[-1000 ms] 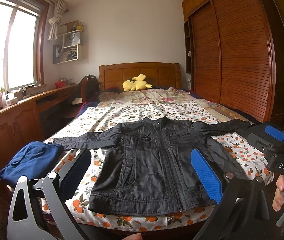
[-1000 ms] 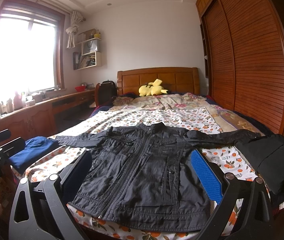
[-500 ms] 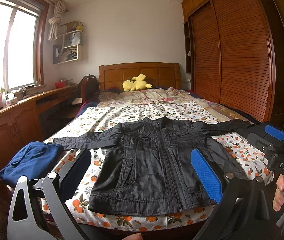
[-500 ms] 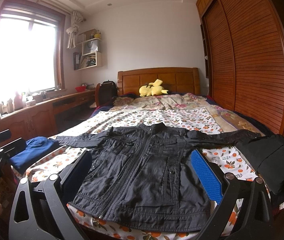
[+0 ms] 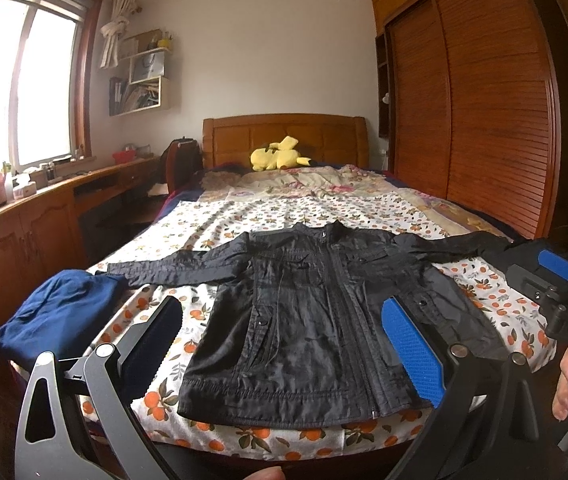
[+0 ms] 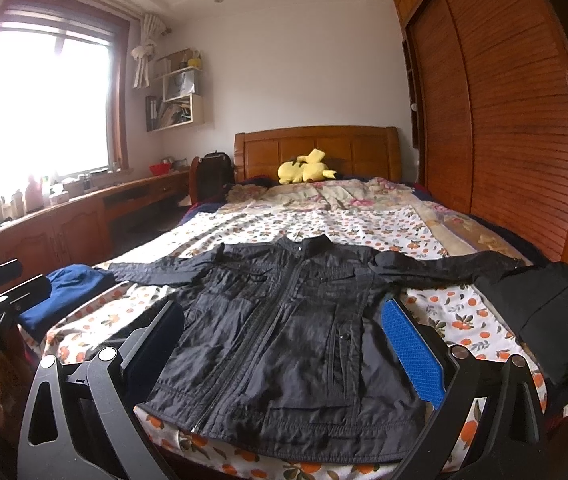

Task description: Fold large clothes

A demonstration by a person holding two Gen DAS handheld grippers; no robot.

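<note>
Presently, a black jacket (image 5: 315, 320) is lying face up across the foot end of the bed (image 5: 323, 212), zipped closed, collar toward the headboard and hem running along the foot edge. Both sleeves are stretching straight out toward the two side edges, which suggests the garment is being presented flat so that each side can be turned in over the body.

The left claw (image 5: 280, 340) is hovering off the foot edge with its jaws spread wide and nothing between them; its blue-padded finger (image 5: 411, 354) is showing over the jacket's lower front only by line of sight, not by contact. The right claw (image 6: 284, 340) is likewise gaping and empty, held short of the hem. In the left wrist view the right claw's body is also showing beside the bed's right side edge, with the person's fingers around its handle.

A blue garment (image 5: 60, 312) is sitting bundled at the foot-left corner, just beyond the left cuff, and a dark folded garment (image 6: 551, 320) is resting at the foot-right corner, touching or overlapping the right cuff; which, I cannot tell. A yellow plush toy (image 6: 303, 172) is lying against the headboard, well apart from the work.

Judgement: folding is not yet begun. The next move is likely calling for each claw to pinch a sleeve or shoulder. The thin, slick fabric may be slipping from a shallow pinch.
</note>
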